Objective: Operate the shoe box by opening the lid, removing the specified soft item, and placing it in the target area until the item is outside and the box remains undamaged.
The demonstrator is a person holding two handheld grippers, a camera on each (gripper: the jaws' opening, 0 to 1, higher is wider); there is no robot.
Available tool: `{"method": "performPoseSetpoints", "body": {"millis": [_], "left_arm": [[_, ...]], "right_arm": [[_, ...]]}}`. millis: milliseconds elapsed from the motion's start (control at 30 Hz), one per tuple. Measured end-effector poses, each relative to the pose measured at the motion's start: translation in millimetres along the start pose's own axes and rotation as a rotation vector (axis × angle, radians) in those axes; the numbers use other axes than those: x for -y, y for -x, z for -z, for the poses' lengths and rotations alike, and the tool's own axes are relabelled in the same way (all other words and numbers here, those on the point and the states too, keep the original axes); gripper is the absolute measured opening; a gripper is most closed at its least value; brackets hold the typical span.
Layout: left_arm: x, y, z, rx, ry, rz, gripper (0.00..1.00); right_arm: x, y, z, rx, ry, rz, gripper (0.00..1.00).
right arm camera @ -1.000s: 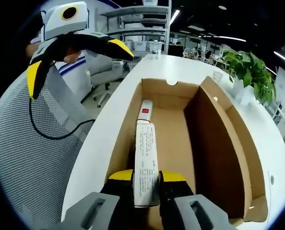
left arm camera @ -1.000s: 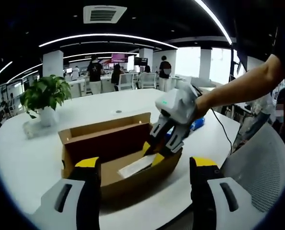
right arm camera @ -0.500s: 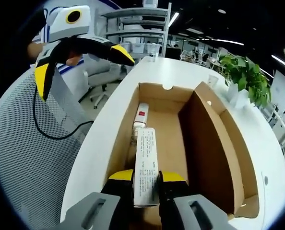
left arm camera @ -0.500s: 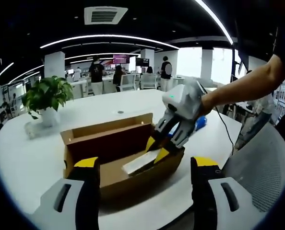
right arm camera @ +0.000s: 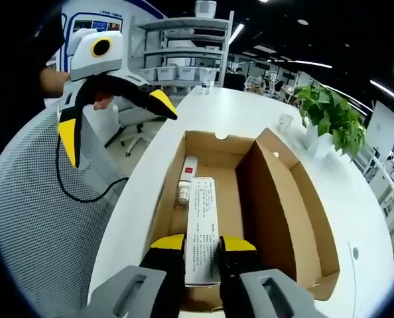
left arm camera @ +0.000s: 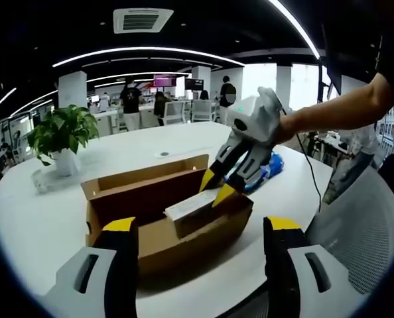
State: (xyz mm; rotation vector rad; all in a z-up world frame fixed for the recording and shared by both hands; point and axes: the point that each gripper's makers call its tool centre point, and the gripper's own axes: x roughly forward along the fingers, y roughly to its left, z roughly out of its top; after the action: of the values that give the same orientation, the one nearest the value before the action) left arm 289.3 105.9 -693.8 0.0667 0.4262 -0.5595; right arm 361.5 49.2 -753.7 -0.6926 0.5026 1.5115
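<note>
In the right gripper view, the right gripper [right arm camera: 201, 248] is clamped on the near end of a flat white packet [right arm camera: 201, 228] printed with small text. The packet extends toward 12 o'clock over the interior of the open cardboard shoe box [right arm camera: 270, 205]. A second small white item with a red label [right arm camera: 187, 179] lies on the box floor just beyond the packet. The box lid stands upright along the 3 o'clock side. The box rests on a white table [right arm camera: 140, 192].

In the left gripper view, the left gripper [left arm camera: 200, 232] has its jaws spread wide and holds nothing; the box [left arm camera: 150, 199] sits between and beyond them. The right gripper [left arm camera: 218, 187] enters from 2 o'clock, holding the packet [left arm camera: 192, 204] at about rim level of the box. A potted plant [left arm camera: 63, 136] stands on the table at 10 o'clock.
</note>
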Motion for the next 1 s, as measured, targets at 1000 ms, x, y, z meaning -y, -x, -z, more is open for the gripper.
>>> {"method": "performPoseSetpoints", "body": {"millis": [1000], "left_arm": [[1.1, -0.1, 0.6, 0.000, 0.006, 0.001, 0.79]], "right_arm": [[19.1, 64.7, -10.9, 0.000, 0.064, 0.021, 0.14]]}}
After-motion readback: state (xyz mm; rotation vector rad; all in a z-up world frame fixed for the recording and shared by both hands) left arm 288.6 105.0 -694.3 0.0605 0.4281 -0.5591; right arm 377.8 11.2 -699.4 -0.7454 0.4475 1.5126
